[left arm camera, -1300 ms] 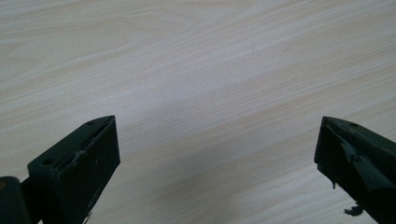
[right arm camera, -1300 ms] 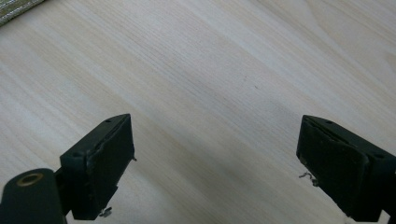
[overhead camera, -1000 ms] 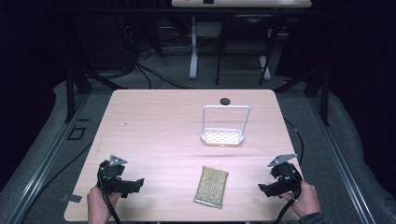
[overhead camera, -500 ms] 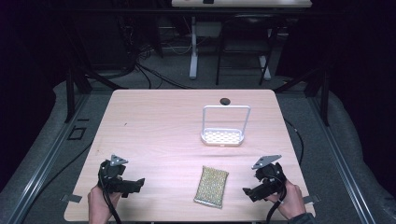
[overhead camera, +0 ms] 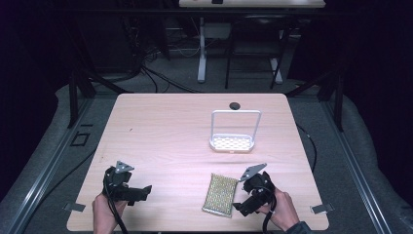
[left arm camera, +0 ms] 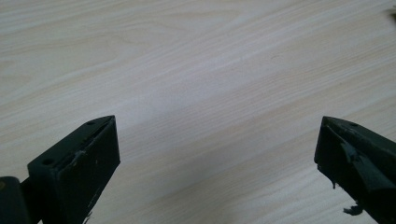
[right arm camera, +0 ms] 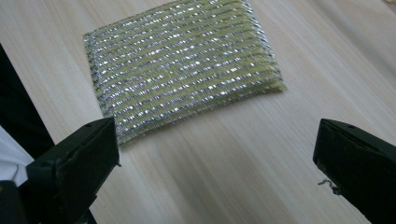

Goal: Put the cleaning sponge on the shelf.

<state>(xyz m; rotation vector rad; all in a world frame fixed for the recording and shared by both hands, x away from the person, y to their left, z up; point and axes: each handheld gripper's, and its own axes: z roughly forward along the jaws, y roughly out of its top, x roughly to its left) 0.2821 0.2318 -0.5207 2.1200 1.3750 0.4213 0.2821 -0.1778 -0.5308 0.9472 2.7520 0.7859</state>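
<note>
We see the right gripper [overhead camera: 242, 208] near the table's [overhead camera: 165, 131] near edge, jaws spread wide and holding nothing, just beside the sponge [overhead camera: 220, 194]. The left gripper [overhead camera: 144, 191], also wide open and empty, rests at the near left.

A yellow, silver-threaded scouring sponge [overhead camera: 220, 194] lies flat near the table's [overhead camera: 165, 126] front edge.

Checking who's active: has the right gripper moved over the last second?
Yes. The right gripper has shifted left, toward the sponge, jaws open.
</note>
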